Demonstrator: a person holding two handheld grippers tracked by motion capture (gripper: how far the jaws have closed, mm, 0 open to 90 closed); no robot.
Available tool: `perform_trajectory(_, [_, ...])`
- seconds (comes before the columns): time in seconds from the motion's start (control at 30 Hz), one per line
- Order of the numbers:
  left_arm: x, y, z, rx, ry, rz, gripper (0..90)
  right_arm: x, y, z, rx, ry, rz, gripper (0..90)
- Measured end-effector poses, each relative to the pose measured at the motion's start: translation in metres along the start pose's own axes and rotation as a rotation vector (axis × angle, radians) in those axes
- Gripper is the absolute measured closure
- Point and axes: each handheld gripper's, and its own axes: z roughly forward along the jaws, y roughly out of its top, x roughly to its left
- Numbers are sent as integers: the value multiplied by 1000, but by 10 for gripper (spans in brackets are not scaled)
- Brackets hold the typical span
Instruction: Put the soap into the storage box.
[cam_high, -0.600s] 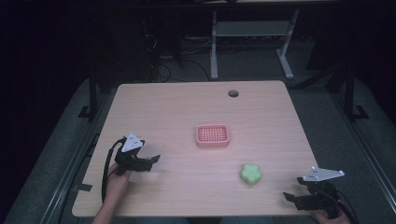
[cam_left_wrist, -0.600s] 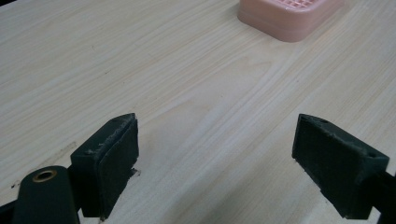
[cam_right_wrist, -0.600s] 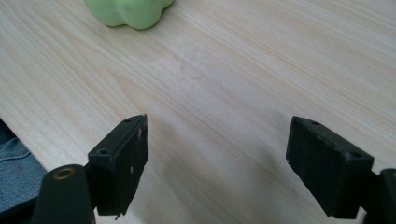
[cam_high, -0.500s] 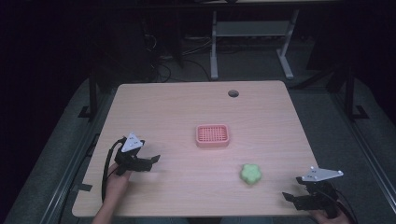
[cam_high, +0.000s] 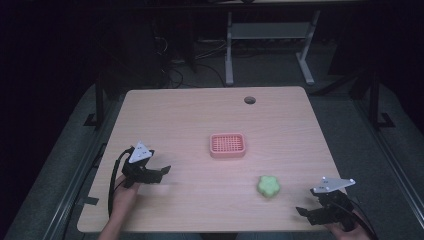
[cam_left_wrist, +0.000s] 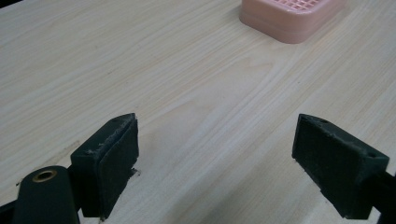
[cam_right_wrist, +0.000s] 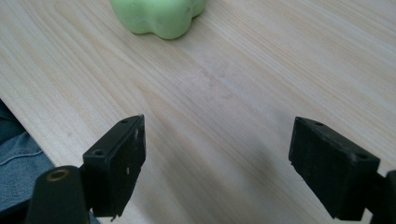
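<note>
Soap (cam_high: 268, 185), green and flower-shaped, lies on the worktop (cam_high: 190, 120) at four o'clock from the pink dish (cam_high: 227, 145). Both grippers, right (cam_high: 309, 214) and left (cam_high: 159, 172), are spread, empty. Approach step, I judge: next, the right gripper must straddle the soap.

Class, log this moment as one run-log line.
left gripper: open, empty | right gripper: open, empty | green flower-shaped soap: on wooden table | pink plastic grid tray: empty

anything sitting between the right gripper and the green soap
Nothing visible does. Bare wood lies between the open right gripper and the green soap, and likewise between the soap and the pink dish.
</note>
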Motion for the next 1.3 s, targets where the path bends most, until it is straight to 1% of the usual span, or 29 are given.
perform_trajectory(0.03, [0,0,0,0,0,-2,144,1,3,0,5,-1,-8,190])
perform_trajectory(0.07, [0,0,0,-1,0,-2,144,1,4,-1,6,-2,-4,191])
perform_trajectory(0.1, [0,0,0,0,-1,-1,144,1,8,-2,-1,9,-5,190])
perform_trajectory(0.17, [0,0,0,0,0,1,144,1,10,-3,1,10,-5,187])
perform_trajectory(0.2, [0,0,-1,-2,0,1,144,1,15,-3,16,17,-3,186])
perform_trajectory(0.4, [1,0,-1,-6,2,-9,144,4,23,-2,33,14,-37,190])
perform_trajectory(0.47, [1,0,-2,-7,3,-8,144,6,26,-3,35,14,-37,190])
perform_trajectory(0.5, [1,0,-2,-8,4,-6,144,7,29,-4,36,11,-48,189])
perform_trajectory(0.53, [1,0,-2,-8,4,-6,144,7,29,-4,36,11,-48,189])
perform_trajectory(0.57, [1,0,-2,-9,3,-7,144,8,33,-4,40,14,-51,189])
perform_trajectory(0.6, [1,0,-2,-10,2,-8,144,8,35,-4,42,11,-62,189])
perform_trajectory(0.73, [1,0,-2,-11,2,-10,144,10,41,-4,54,10,-60,190])
perform_trajectory(0.97, [1,0,-2,-11,0,-8,144,12,54,-2,80,19,-79,190])
perform_trajectory(1.1, [1,0,-3,-12,0,-9,144,13,59,0,93,24,-85,189])
perform_trajectory(1.17, [1,0,-3,-14,0,-15,144,13,61,1,95,27,-89,188])
perform_trajectory(1.3, [1,0,-3,-12,0,-11,144,14,65,3,104,34,-91,186])
